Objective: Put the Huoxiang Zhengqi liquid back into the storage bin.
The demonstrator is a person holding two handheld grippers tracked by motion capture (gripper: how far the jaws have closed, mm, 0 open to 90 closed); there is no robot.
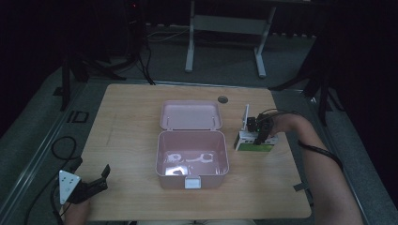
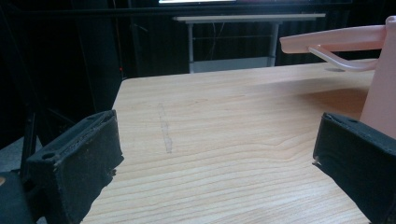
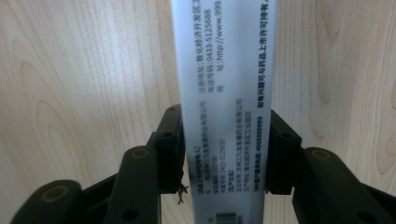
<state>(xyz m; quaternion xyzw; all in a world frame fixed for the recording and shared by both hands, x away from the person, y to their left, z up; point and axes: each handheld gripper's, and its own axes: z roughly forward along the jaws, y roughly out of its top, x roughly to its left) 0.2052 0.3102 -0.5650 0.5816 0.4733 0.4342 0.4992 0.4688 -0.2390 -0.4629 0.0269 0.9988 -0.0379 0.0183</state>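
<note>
A white and green carton lies on the wooden table, just right of an open pink box. My right gripper comes down on the carton from above. In the right gripper view the carton's white printed face runs up between the jaws, and both pads press on its sides, so the right gripper is shut on it. My left gripper rests at the table's front left corner, well away from the box. Its jaws stand wide apart over bare wood, so the left gripper is open.
The pink box has its lid folded back and pale items inside; its wall stands at the right of the left gripper view. A round cable hole sits near the far edge. A desk frame stands beyond the table.
</note>
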